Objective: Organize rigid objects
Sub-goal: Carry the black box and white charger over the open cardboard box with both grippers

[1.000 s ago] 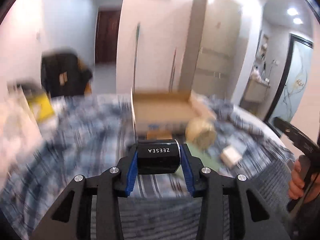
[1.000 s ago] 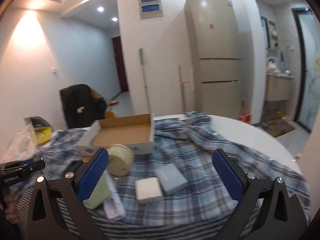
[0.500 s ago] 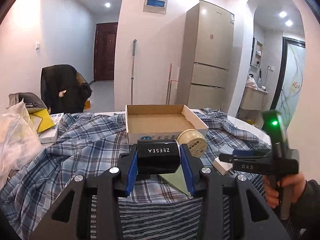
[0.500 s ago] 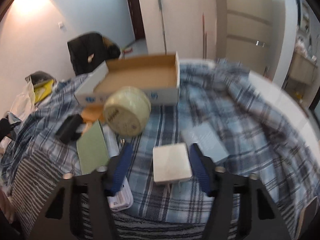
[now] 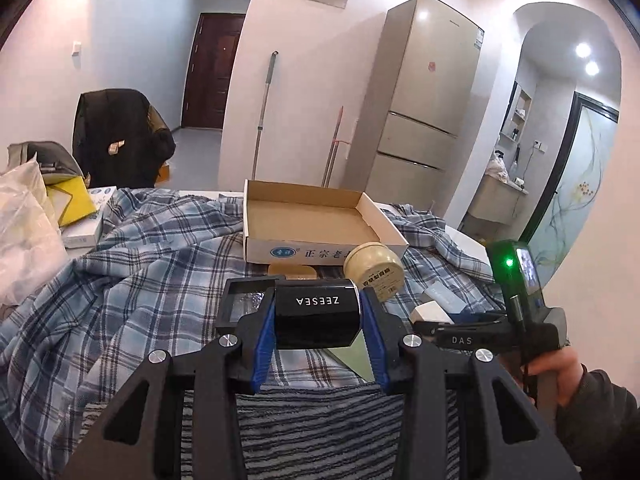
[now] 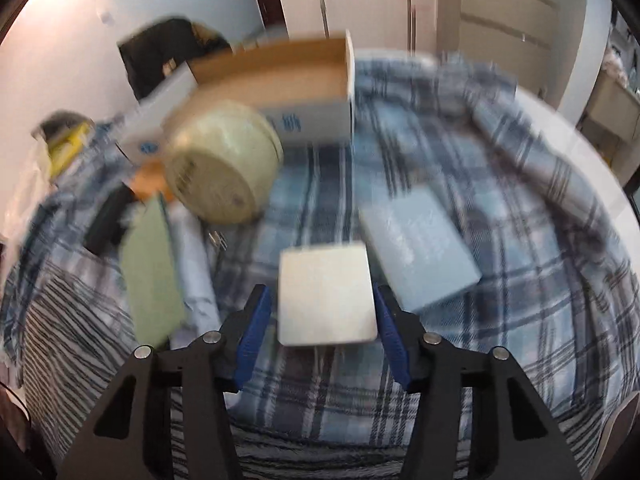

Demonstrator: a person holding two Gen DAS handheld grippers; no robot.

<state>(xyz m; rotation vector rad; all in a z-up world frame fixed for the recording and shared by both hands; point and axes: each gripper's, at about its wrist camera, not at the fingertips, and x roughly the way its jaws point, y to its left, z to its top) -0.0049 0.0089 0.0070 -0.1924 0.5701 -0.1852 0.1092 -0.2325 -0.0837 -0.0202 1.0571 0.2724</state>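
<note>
Rigid objects lie scattered on the plaid cloth (image 6: pixel 500 208) that covers the table, and we have two of them in hand or nearly so. Our left claw (image 5: pixel 318 322) is clamped on a glossy black cylindrical jar with white lettering (image 5: pixel 316 314), its blue pads pressed against both ends so the jar's long axis runs straight across from pad to pad. Our right claw (image 6: pixel 325 322) points steeply down at a small white square block (image 6: pixel 326 298), which sits squarely between the two blue pads. The pads stand just beside its left and right edges with a thin gap showing on each side, so we judge it not yet gripped; the view is blurred, though. The block lies directly ahead of the right claw, flat on the cloth, with its sides roughly in line with the pads.

Just beside the block to the right is a flat pale blue rectangular box (image 6: pixel 416 248), angled and close enough that the right pad could catch its corner. To the left lie a flat green card (image 6: pixel 152 272) and a cream round tin on its side (image 6: pixel 222 168). Behind them sits the open shallow cardboard box (image 5: pixel 312 220), empty inside, which we take as the destination. The black jar is nearer to it than the white block.
</note>
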